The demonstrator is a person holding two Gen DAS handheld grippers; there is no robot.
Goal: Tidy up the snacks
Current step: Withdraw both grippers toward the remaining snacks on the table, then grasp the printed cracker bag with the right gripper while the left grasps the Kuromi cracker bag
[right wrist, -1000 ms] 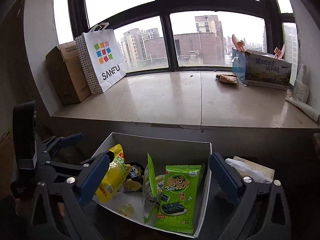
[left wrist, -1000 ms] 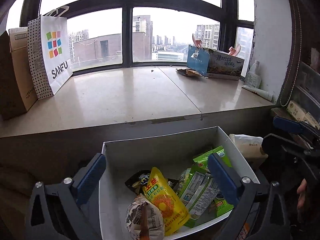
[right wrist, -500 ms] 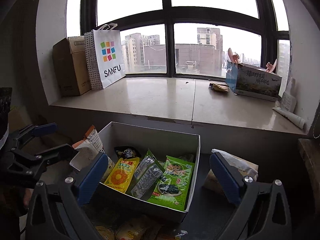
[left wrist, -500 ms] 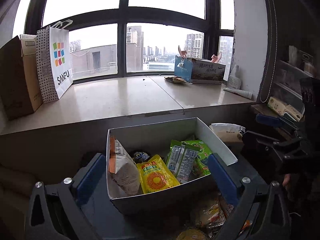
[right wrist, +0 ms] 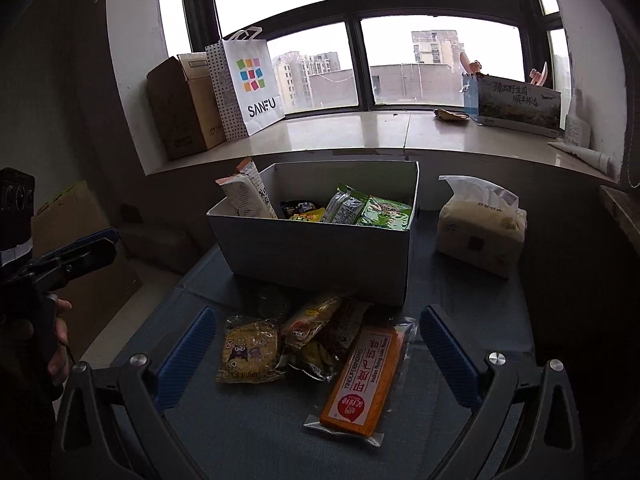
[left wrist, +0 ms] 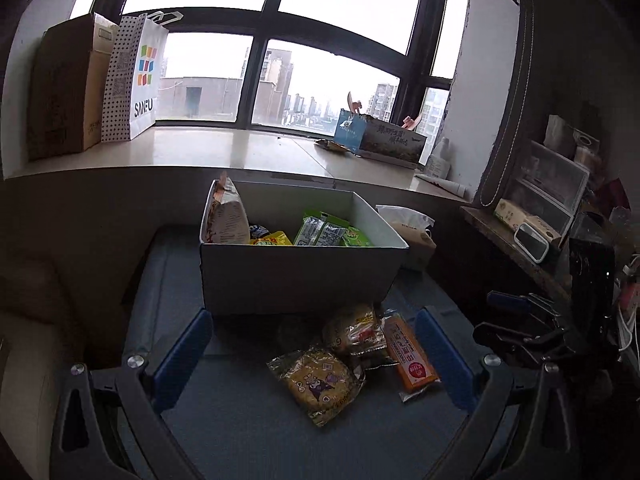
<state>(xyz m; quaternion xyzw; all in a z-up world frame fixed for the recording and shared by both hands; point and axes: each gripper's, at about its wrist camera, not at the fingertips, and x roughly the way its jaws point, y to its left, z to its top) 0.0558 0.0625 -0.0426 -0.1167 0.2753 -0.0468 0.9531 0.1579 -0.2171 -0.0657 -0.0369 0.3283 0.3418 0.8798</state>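
Observation:
A white box [left wrist: 296, 276] [right wrist: 320, 256] stands on a blue-grey table and holds several snack packets, among them a tall white bag [left wrist: 226, 216] and green packets [right wrist: 384, 210]. In front of it lie loose snacks: a yellow cartoon packet [left wrist: 320, 380] [right wrist: 250, 350], a crumpled yellow-red packet [left wrist: 356, 330] [right wrist: 316, 320] and an orange bar [left wrist: 408, 360] [right wrist: 366, 380]. My left gripper [left wrist: 312, 364] is open and empty, over the loose snacks. My right gripper [right wrist: 316, 356] is open and empty, also over them.
A tissue pack [right wrist: 480, 224] sits right of the box. The window sill [right wrist: 400, 132] behind carries a SANFU bag [right wrist: 250, 84], cardboard boxes [right wrist: 180, 108] and a printed carton [right wrist: 516, 104]. Shelves with clutter [left wrist: 544, 200] stand at the right.
Both grippers have pulled back and away from the box, still open. The view went from inside the box to the loose snacks on the table in front of it.

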